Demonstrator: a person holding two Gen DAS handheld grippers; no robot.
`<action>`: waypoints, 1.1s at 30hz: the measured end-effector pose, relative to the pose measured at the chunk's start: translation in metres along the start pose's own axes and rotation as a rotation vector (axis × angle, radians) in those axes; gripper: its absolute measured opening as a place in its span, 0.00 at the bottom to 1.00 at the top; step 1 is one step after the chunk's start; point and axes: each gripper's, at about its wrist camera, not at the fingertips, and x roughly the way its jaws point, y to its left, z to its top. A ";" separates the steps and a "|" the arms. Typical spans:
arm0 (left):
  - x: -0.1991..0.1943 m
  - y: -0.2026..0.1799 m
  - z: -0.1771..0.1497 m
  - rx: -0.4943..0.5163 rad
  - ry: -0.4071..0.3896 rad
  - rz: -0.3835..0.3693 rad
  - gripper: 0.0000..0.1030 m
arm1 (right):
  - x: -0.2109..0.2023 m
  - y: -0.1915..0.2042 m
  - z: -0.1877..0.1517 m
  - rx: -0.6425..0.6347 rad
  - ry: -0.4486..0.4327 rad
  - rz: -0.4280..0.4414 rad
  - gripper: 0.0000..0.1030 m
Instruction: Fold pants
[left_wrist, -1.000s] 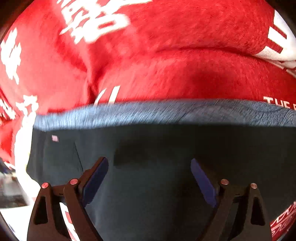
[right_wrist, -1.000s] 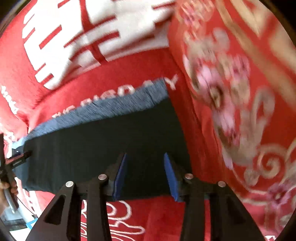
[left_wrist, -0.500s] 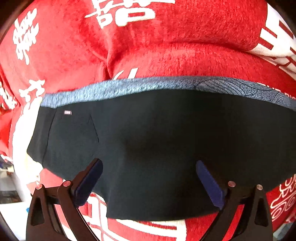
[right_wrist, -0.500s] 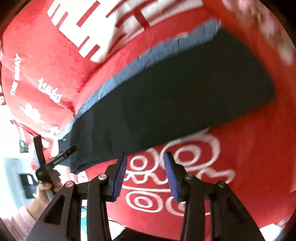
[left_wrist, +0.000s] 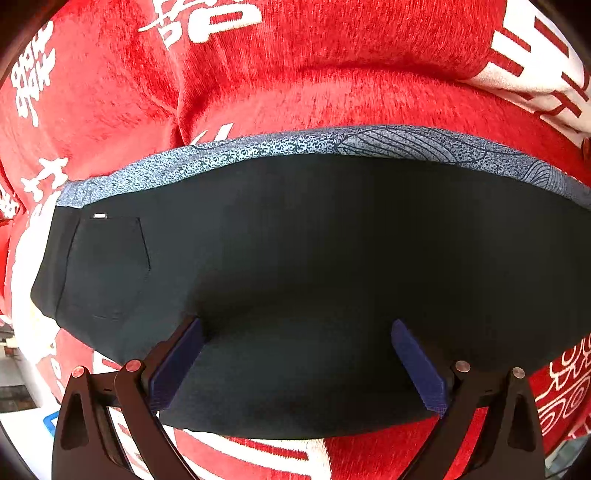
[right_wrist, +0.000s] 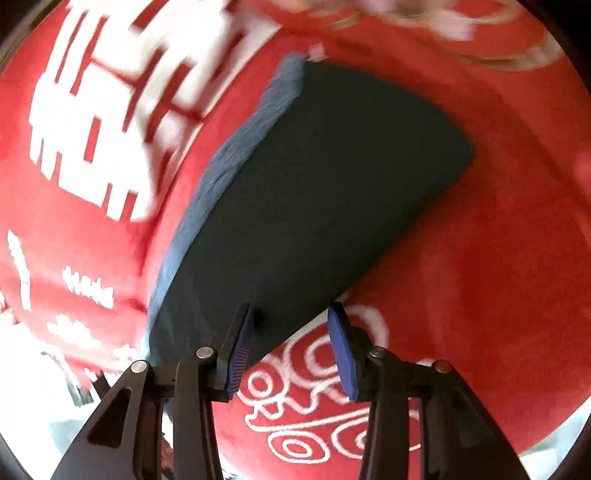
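Observation:
Dark folded pants (left_wrist: 314, 266) with a speckled blue-grey band (left_wrist: 258, 151) along the far edge lie flat on a red blanket (left_wrist: 314, 74). A back pocket (left_wrist: 107, 266) shows at their left end. My left gripper (left_wrist: 295, 363) hovers over the pants' near edge, jaws wide open, nothing between the blue pads (left_wrist: 177, 369). In the right wrist view the same pants (right_wrist: 314, 192) run diagonally. My right gripper (right_wrist: 291, 347) stands open at their near edge, its left fingertip over the dark cloth and its right fingertip over the blanket, gripping nothing.
The red blanket (right_wrist: 498, 277) carries white characters and swirl patterns and is bunched into folds behind the pants. A white floor and a blue object (left_wrist: 51, 421) show past the blanket's edge at the lower left.
The left gripper has drawn back, so more of the pants and their near edge show. The right gripper has rolled and dropped toward the pants' near edge; its jaws stay equally apart.

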 end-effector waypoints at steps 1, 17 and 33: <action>0.000 0.001 0.000 -0.007 0.001 -0.007 0.99 | -0.003 -0.008 0.007 0.049 -0.006 0.015 0.29; -0.008 -0.003 -0.014 -0.004 0.007 -0.018 0.99 | -0.019 -0.001 0.014 -0.104 -0.056 -0.140 0.39; -0.035 0.137 -0.028 -0.178 -0.015 0.053 0.99 | 0.068 0.132 -0.161 -0.397 0.355 0.121 0.44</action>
